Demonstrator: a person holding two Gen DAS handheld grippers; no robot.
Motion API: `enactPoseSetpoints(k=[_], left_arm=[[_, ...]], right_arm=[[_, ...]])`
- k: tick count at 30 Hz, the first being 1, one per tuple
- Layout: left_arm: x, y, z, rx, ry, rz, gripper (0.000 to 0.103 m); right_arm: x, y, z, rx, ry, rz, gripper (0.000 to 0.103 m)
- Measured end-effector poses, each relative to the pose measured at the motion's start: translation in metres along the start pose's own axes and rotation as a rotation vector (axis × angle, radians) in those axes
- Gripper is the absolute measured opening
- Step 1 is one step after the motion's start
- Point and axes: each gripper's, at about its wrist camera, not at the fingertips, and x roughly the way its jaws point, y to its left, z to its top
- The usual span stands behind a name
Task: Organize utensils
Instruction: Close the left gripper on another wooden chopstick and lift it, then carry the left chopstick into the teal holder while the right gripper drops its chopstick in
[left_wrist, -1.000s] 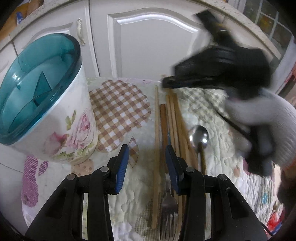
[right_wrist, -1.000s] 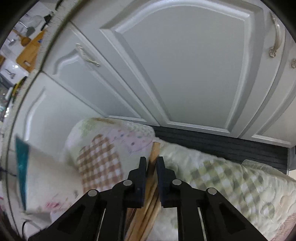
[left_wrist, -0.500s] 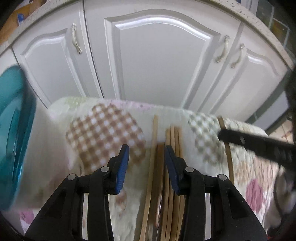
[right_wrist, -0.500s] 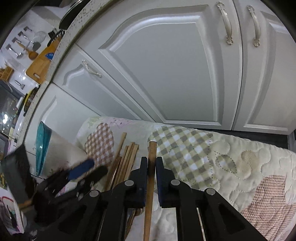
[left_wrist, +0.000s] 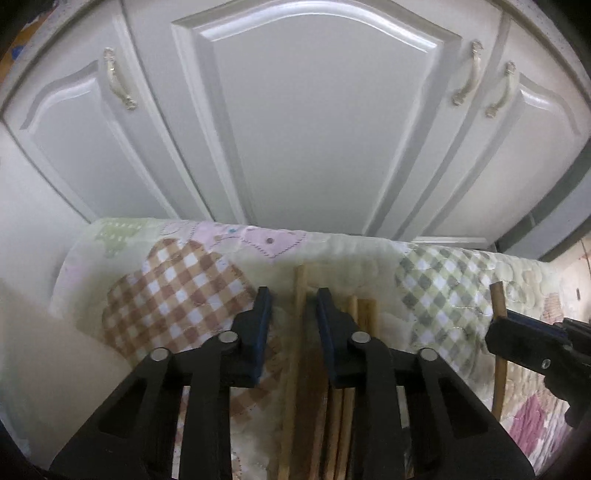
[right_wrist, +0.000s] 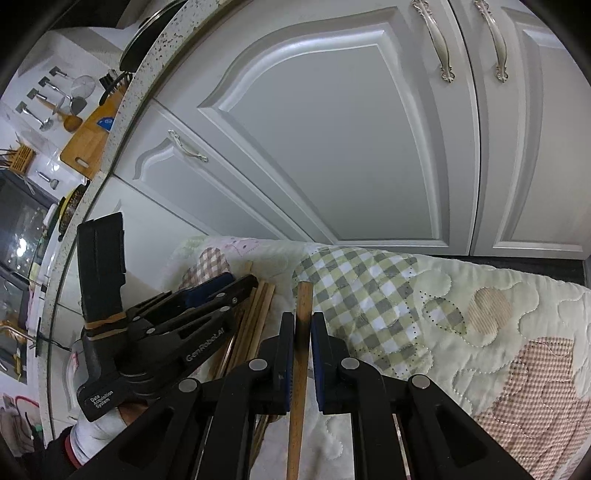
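Chopstick (right_wrist: 300, 354): right gripper (right_wrist: 303, 354) is pinching this single wooden stick, its long axis running straight along the fingers, tip pointing toward the cabinet doors (right_wrist: 332, 147).
Right gripper state: jaws are sitting narrow, clamped on the stick from both sides.
Bundle of chopsticks (left_wrist: 347, 354): lying on the quilted mat (left_wrist: 436, 280), just left of the held chopstick, parallel to it, ends toward the cabinet doors.
Left gripper (left_wrist: 291, 317): hovering over that bundle with jaws standing wide, one pale stick showing in the gap, nothing gripped.
Nearer arm: left one is sitting right on the bundle; right one is well occupied already.
Holder: not identifiable here; only a pale blurred edge at far left of the bundle, too unclear to call.
In the way: the two grippers are working close beside each other, so I'd judge crossing paths the main risk.
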Motion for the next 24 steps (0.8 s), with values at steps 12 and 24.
enactPoseSetpoints(k=[12,24], left_arm=[[-0.071,0.011,-0.016,-0.045,-0.076,-0.195,0.005],[-0.187,0.066,-0.067,-0.103,-0.218,-0.3,0.004]], right_arm=[[-0.038,0.023,-0.003,-0.04,-0.065,0.005,0.008],[-0.099,0.078,-0.026,-0.135,-0.148,-0.001,0.008]])
